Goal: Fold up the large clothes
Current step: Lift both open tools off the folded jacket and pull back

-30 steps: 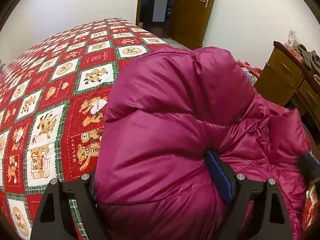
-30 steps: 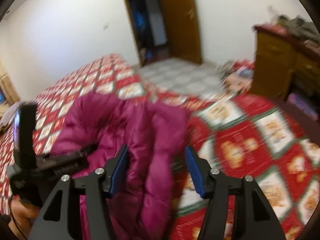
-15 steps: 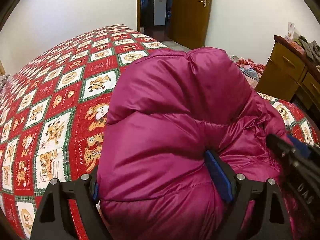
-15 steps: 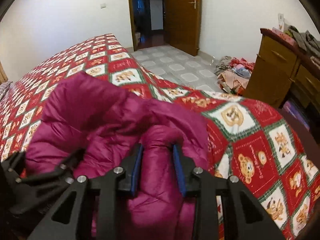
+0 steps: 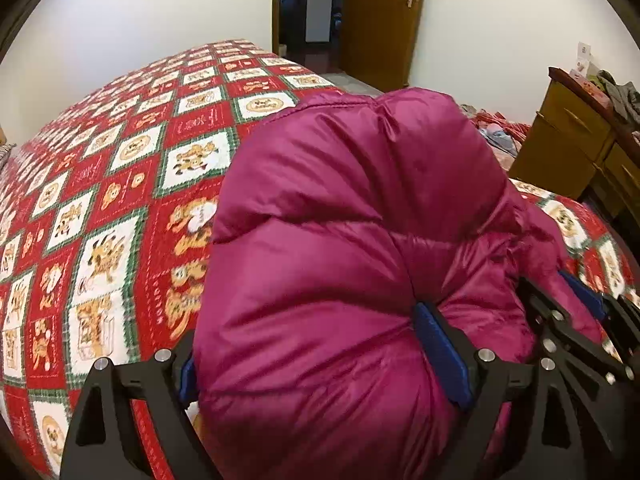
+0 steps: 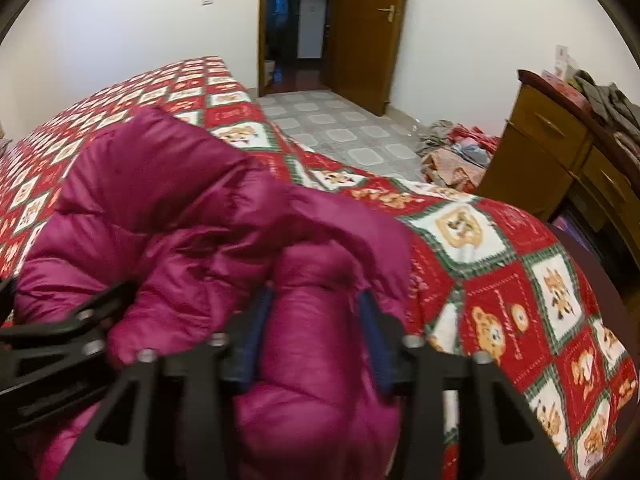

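A puffy magenta down jacket (image 5: 340, 200) lies bunched on the bed. My left gripper (image 5: 312, 360) spans a thick bulge of it near the front. Its blue pads (image 5: 438, 344) dent the fabric on both sides while the jaws ease slightly wider. My right gripper (image 6: 316, 336) straddles a narrower fold of the jacket (image 6: 160, 200) at its right end. Those jaws are opening, and the fold fills the gap without looking squeezed. Each gripper shows in the other's view: the right gripper (image 5: 580, 320) at the right edge, the left gripper (image 6: 60, 328) at the left edge.
A red and white bear-patterned quilt (image 5: 100, 200) covers the bed. A wooden dresser (image 6: 560, 152) with clothes on top stands at the right. A pile of clothes (image 6: 456, 152) lies on the tiled floor (image 6: 340, 128) before an open brown door (image 5: 380, 20).
My right gripper came down onto the jacket's right end, pinched a fold tightly, and has now widened again around it. The left gripper kept its place on the bulge.
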### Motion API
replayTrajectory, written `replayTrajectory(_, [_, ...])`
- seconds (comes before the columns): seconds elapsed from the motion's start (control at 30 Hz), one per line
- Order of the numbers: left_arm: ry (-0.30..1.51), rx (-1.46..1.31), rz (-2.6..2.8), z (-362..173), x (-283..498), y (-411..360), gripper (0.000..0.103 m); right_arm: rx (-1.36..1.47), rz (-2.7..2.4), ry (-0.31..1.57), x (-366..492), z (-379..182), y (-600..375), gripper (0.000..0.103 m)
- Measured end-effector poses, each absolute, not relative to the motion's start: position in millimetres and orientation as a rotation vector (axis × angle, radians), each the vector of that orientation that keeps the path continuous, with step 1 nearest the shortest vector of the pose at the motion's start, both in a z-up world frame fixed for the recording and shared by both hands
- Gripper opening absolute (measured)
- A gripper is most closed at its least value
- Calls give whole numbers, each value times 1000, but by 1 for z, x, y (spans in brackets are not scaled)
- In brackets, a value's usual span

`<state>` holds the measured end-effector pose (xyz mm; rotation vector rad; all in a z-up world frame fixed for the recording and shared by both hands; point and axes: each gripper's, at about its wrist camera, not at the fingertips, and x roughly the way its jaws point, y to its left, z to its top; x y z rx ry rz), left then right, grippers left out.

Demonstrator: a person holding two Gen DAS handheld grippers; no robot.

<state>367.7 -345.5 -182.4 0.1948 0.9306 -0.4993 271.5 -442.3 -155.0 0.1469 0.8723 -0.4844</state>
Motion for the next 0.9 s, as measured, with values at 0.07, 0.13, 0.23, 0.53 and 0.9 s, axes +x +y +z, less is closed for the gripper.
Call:
replayTrajectory(0.07, [941,184,-511,-174,360,-336,92,199,-479,839,259,-150,-448,61])
replayTrajectory(0.13, [914,197,-514,-165,349,-328,92,235,-485,793,242,-139,-447,63])
replayTrajectory(0.23, [868,243,-490,-153,330,-320,92,217,-502,733,213,-122,-430,63])
replayTrajectory(0.53, [807,255,-481,-134,277,-284,92,271,-551,686,143,-103,-390,64])
replayTrajectory(0.9, [785,257,-476,-133,211,-237,92,273,-500,698,97,-105,-349,64])
